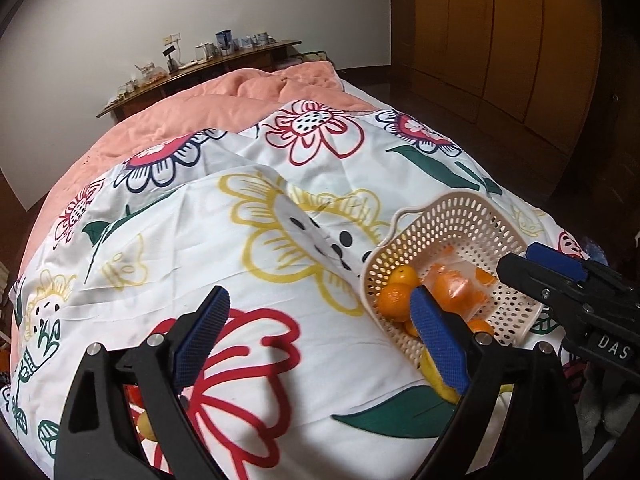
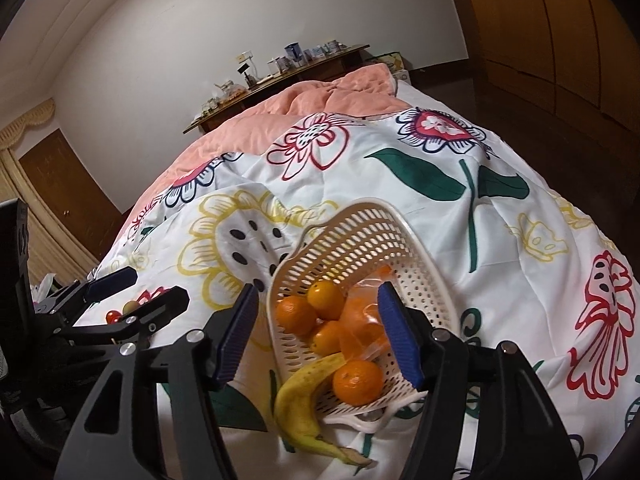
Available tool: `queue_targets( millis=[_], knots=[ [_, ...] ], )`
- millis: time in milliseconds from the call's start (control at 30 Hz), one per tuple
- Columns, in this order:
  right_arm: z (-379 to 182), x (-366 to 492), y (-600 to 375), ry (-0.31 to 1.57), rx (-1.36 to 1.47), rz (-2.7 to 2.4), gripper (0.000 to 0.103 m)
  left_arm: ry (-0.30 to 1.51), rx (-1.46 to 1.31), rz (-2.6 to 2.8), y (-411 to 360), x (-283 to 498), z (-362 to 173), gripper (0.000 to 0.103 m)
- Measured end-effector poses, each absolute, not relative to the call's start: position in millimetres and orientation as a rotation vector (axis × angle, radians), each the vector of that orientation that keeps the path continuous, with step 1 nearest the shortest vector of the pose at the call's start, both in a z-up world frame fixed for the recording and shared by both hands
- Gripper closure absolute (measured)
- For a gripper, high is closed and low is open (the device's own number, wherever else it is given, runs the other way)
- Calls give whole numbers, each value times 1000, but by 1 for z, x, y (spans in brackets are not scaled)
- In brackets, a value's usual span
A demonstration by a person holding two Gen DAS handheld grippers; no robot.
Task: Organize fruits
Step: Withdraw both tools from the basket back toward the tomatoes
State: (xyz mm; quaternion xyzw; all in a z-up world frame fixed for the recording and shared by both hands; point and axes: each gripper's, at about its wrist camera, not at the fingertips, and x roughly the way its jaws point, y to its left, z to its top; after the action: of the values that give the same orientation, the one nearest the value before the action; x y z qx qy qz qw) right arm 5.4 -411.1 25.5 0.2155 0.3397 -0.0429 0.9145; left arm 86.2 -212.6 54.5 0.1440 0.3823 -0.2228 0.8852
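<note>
A cream perforated basket (image 2: 360, 240) lies tilted on the flowered bedspread (image 2: 520, 200). It holds several oranges (image 2: 296, 314), a clear bag of orange pieces (image 2: 364, 316) and a banana (image 2: 304, 396) that hangs over its near rim. My right gripper (image 2: 318, 336) hovers open above the basket, its blue pads either side of the fruit and pressing on nothing. My left gripper (image 1: 320, 336) is open over bare bedspread, left of the basket (image 1: 452, 240). Small red and yellow-green fruits (image 2: 120, 312) lie beneath the left gripper (image 2: 136, 292). The right gripper (image 1: 532, 268) shows at the basket's right edge.
A pink quilt (image 1: 240, 104) covers the far half of the bed. Behind it a wooden headboard shelf (image 1: 200, 68) carries jars and small items. A wooden wardrobe (image 1: 500, 40) stands on the right, and dark floor lies past the bed's right edge.
</note>
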Motion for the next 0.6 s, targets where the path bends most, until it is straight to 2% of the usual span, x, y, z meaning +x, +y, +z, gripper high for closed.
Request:
queue_targets(
  millis=[467, 600],
  knots=[
    [33, 18, -366, 749, 382, -33, 40, 772, 247, -410, -169, 86, 60, 8],
    [35, 23, -348, 763, 352, -15, 34, 762, 229, -388, -153, 87, 60, 8]
  ],
)
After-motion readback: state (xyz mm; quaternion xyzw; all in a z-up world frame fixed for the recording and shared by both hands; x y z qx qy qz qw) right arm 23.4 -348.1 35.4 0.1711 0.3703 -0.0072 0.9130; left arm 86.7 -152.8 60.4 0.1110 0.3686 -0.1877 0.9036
